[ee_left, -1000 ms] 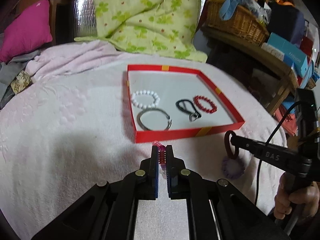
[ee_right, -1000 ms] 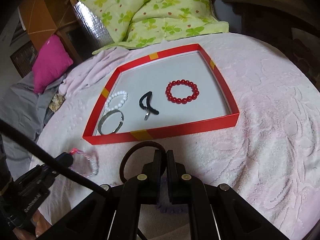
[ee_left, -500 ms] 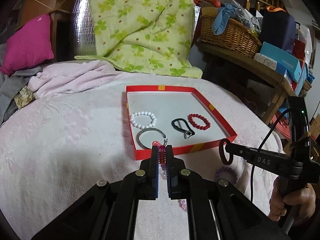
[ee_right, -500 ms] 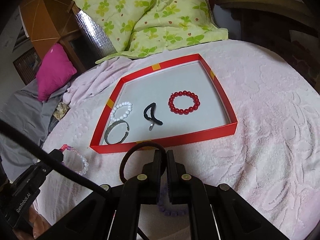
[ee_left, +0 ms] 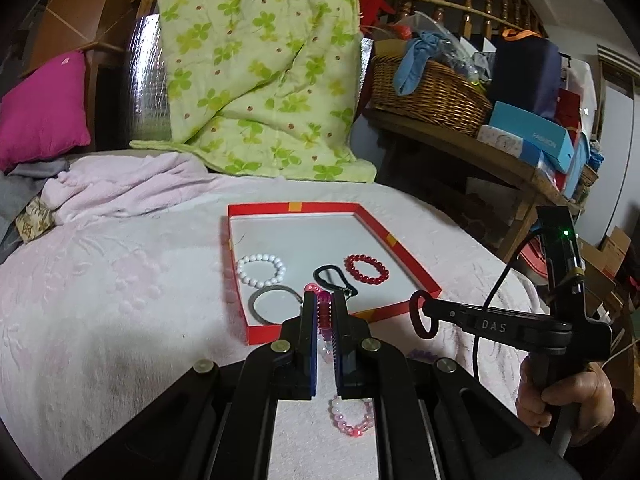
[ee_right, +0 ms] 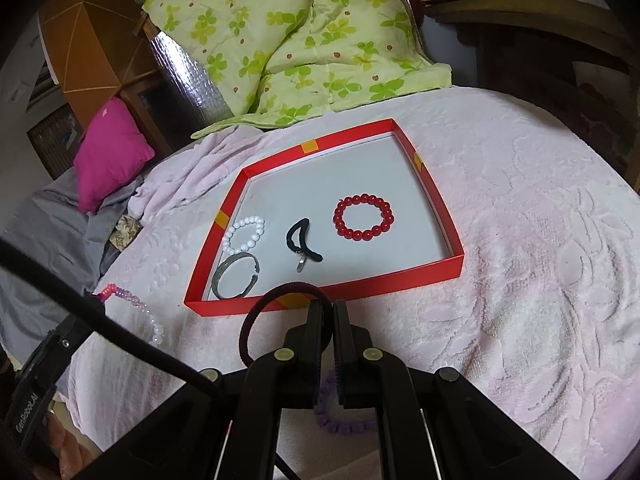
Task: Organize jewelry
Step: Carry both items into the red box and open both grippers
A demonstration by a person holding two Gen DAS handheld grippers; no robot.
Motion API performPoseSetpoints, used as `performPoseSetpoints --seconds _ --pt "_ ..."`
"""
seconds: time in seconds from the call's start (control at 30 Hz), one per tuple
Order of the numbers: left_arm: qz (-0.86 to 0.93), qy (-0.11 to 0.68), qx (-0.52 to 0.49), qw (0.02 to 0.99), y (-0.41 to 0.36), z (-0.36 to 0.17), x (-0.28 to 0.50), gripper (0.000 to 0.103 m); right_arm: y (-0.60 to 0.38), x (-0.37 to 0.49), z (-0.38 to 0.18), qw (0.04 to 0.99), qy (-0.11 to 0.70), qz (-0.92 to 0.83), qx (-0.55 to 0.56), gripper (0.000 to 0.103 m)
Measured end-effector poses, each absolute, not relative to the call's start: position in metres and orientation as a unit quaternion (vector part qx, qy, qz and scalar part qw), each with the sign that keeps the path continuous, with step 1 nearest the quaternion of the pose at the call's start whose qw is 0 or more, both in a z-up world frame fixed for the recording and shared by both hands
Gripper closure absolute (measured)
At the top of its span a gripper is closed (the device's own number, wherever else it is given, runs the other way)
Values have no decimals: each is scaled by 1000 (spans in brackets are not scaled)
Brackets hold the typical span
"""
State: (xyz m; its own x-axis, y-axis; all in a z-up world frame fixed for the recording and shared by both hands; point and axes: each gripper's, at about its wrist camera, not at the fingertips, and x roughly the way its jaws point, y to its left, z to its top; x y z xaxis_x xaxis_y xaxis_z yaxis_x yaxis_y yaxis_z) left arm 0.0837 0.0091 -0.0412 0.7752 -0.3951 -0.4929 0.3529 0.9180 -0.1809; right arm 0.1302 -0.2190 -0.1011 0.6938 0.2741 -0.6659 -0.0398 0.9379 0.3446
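Note:
A shallow red tray [ee_left: 404, 256] [ee_right: 436, 204] lies on the pink bedspread. It holds a white bead bracelet [ee_left: 261, 270], a silver bangle [ee_left: 274, 303], a black hair tie [ee_left: 334, 280] and a red bead bracelet [ee_left: 367, 268]. My left gripper [ee_left: 323, 308] is shut on a pink-and-clear bead bracelet [ee_left: 352, 414] that hangs above the bedspread, just in front of the tray. My right gripper [ee_right: 327, 312] is shut on a dark red hair band [ee_right: 276, 320], also lifted near the tray's front edge. A purple bead bracelet [ee_right: 340, 420] lies on the bedspread under the right gripper.
A green floral quilt [ee_left: 256, 68] and a magenta pillow [ee_left: 40, 108] lie behind the tray. A wooden shelf with a wicker basket [ee_left: 428, 88] and boxes stands at the right. The bedspread [ee_left: 100, 300] stretches to the left of the tray.
Both grippers have risen and drawn back from the bedspread, each with its piece. The pink bracelet now hangs free, and the tray looks farther off.

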Motion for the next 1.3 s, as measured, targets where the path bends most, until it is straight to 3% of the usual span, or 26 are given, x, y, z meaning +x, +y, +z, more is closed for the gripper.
performPoseSetpoints --seconds 0.67,1.0,1.3 --pt "-217 270 -50 937 -1 -32 93 96 -257 143 -91 912 362 61 180 97" --pt "-232 243 -22 941 -37 14 173 96 -266 215 -75 913 353 67 193 97" --pt "-229 270 -65 933 -50 -8 251 96 -272 293 -78 905 369 66 202 97"
